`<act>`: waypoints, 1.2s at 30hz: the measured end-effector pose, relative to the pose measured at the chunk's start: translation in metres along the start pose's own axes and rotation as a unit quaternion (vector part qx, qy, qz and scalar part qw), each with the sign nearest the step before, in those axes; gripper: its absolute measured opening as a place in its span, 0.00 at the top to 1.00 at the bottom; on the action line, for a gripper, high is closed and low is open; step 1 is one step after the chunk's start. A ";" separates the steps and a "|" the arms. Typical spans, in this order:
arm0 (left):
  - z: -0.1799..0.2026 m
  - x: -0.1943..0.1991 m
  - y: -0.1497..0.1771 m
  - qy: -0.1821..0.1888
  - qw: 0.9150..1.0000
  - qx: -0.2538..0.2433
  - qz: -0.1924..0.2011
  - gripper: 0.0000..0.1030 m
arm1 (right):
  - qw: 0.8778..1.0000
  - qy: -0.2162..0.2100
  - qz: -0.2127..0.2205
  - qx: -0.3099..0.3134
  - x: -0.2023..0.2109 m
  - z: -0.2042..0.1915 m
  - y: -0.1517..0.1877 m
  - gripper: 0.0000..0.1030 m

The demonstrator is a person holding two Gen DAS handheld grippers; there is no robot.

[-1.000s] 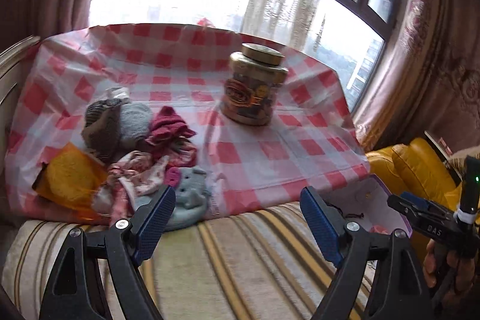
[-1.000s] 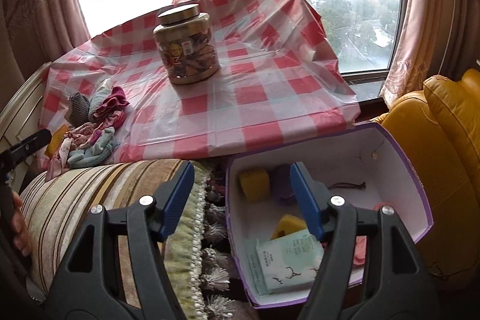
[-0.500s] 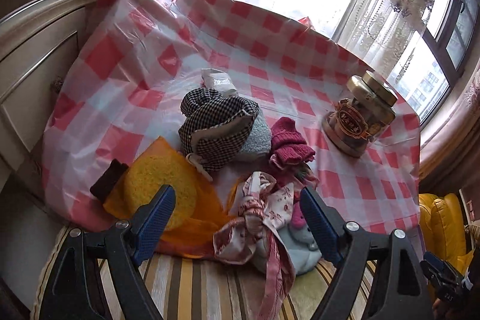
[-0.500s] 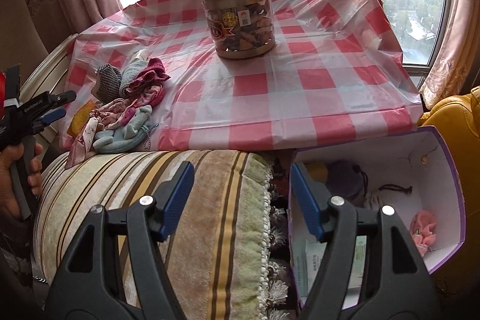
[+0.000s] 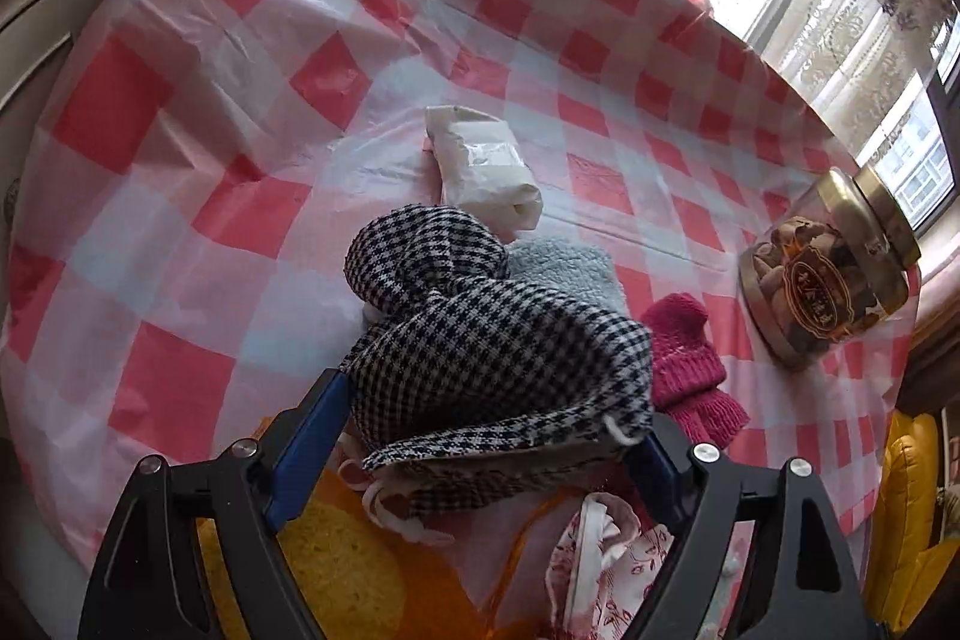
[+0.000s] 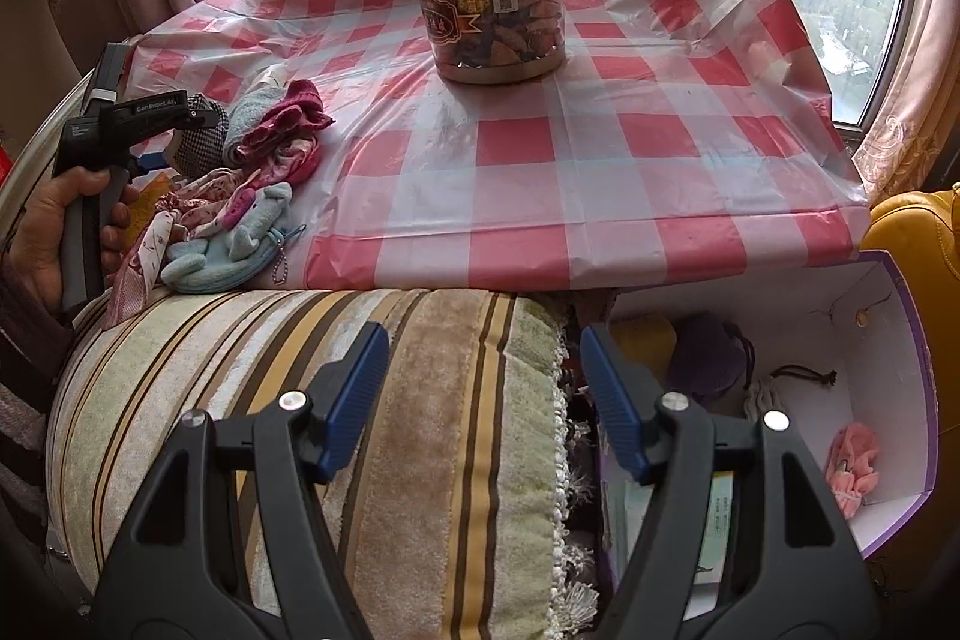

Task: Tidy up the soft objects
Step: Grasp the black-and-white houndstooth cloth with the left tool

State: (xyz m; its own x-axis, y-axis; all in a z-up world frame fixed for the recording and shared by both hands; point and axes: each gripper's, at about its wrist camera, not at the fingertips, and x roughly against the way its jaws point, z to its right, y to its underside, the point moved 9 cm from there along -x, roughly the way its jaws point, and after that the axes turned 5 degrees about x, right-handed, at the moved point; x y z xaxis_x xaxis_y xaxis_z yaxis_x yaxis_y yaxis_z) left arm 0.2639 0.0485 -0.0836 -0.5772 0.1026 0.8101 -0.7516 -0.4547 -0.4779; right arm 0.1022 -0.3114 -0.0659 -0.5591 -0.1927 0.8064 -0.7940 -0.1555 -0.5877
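A pile of soft things lies on the red-checked tablecloth (image 5: 180, 112). My left gripper (image 5: 480, 430) is open and low over the pile, with a black-and-white houndstooth pouch (image 5: 492, 340) between its blue fingers (image 5: 312, 436). Whether the pads touch the pouch I cannot tell. Around the pouch lie a white packet (image 5: 480, 166), a pale blue towel (image 5: 564, 268), a magenta knit (image 5: 684, 364), a yellow sponge (image 5: 342, 574) and a floral cloth (image 5: 606, 568). My right gripper (image 6: 483, 394) is open and holds nothing, above a striped cushion (image 6: 420, 400).
A gold-lidded jar (image 6: 495, 10) stands at the back of the table. A white box with a purple rim (image 6: 888, 340) sits low right with a purple pouch (image 6: 708, 358) and a pink item (image 6: 852, 466) inside. A blue plush elephant (image 6: 234, 244) lies at the table's front edge. A yellow seat (image 6: 912, 232) is at the far right.
The left gripper has swung left and down onto the pile, and the houndstooth pouch now lies between its fingers. The right gripper has drifted left from over the box to over the cushion.
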 end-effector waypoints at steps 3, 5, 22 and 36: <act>-0.006 -0.006 0.004 0.020 1.000 0.020 0.003 0.43 | 1.000 0.000 -0.011 -0.002 -0.006 0.001 0.003 0.32; -0.008 -0.005 0.005 0.027 0.999 0.022 0.011 0.54 | 1.000 0.001 -0.016 0.000 -0.009 -0.001 0.003 0.32; -0.010 0.058 -0.004 0.030 0.986 0.009 0.163 0.68 | 1.000 0.004 -0.021 0.014 -0.020 -0.013 -0.025 0.32; -0.012 0.071 -0.005 0.053 0.978 0.011 0.202 0.68 | 0.997 -0.036 -0.003 0.066 -0.065 -0.083 -0.113 0.26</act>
State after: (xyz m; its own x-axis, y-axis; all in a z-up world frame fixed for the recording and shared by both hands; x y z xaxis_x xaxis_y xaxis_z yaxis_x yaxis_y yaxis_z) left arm 0.2230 0.0689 -0.0278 -0.8569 0.0017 0.5155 -0.4485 -0.4954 -0.7439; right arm 0.2080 -0.2011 -0.0465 -0.5315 -0.2600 0.8062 -0.7562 -0.2831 -0.5899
